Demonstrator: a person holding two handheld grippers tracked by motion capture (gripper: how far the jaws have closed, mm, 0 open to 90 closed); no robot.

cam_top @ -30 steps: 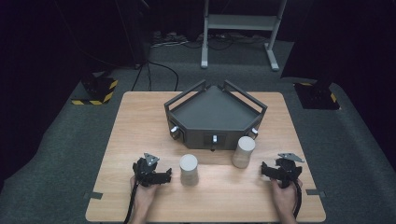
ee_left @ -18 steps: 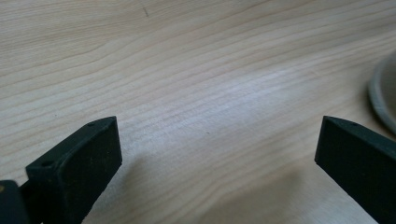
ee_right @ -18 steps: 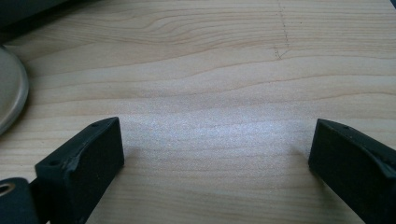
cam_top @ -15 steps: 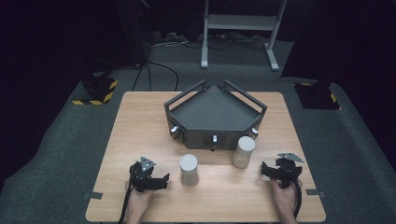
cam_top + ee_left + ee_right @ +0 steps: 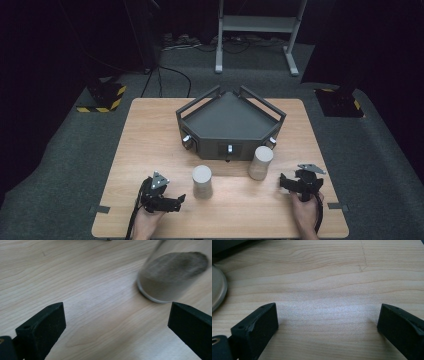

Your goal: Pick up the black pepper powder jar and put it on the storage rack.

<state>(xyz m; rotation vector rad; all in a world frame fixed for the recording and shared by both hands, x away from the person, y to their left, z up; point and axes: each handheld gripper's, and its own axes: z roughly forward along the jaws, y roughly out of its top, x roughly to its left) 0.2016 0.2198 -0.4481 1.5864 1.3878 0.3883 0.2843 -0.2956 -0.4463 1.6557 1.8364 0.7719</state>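
Your left tool [image 5: 176, 200] sits low at the near left of the bench [image 5: 150, 145], jaws spread wide with nothing between them, aimed right toward the near grey cylinder [image 5: 202, 181]. That cylinder stands upright just right of the tool, not touching; in the left gripper view it [image 5: 170, 275] lies beyond the jaws, toward the right one. Your right tool [image 5: 284, 182] rests at the near right, jaws likewise wide and empty over bare wood. The second cylinder [image 5: 261, 162] stands left of it, just in front of the dark tray [image 5: 230, 122].
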